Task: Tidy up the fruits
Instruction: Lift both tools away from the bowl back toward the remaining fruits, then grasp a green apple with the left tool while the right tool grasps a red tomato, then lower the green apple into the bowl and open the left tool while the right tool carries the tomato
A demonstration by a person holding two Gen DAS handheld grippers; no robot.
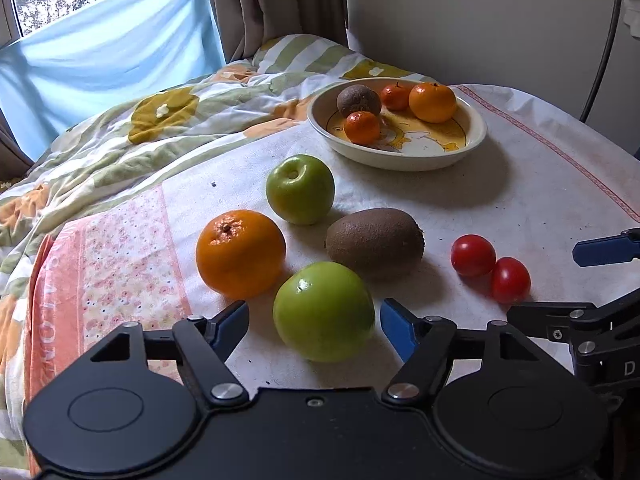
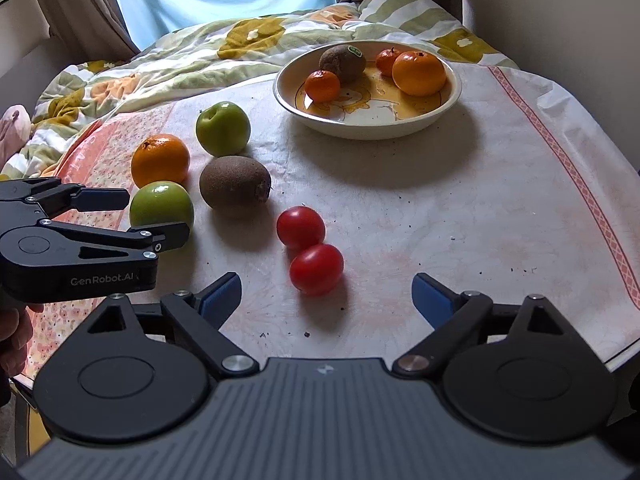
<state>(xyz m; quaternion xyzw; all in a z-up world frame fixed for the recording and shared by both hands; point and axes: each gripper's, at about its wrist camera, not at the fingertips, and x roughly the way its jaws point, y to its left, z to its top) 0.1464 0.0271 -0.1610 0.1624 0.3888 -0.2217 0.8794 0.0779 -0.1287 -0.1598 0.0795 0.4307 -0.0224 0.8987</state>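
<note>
Green apple [image 1: 324, 311] sits between the open left claw [image 1: 314, 330], seemingly untouched.

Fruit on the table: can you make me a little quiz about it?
1. True or false: the bowl already holds four fruits.
2. Which fruit sits between the left claw's open fingers? A) orange B) green apple C) kiwi
3. Fill in: the two ___ touch each other in front of the right claw.

Key: 1 true. 2 B, the near green apple. 3 tomatoes.
</note>
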